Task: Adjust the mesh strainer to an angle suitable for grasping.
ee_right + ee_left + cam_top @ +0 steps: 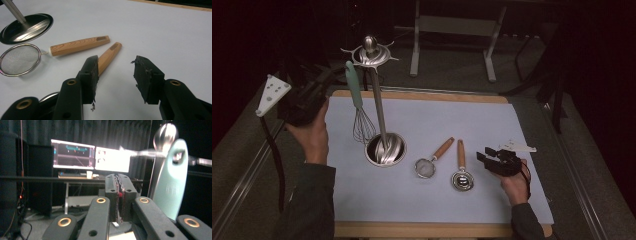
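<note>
The left hand (pixel 312 131) is raised at the bench's (pixel 422 95) left edge, beside the mint-handled wire whisk (pixel 357 100) hanging on the steel utensil stand (pixel 379 115). The left tongs (pixel 119 185) are closed together on nothing, with the whisk handle just beside them. The right hand (pixel 514 185) rests low on the bench. The right tongs (pixel 115 75) stand apart and empty, near the two wooden-handled strainers (pixel 77 46).

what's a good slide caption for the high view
Whisk hangs from the steel stand beside the left gripper, while the open right gripper waits by two wooden-handled strainers.
</note>
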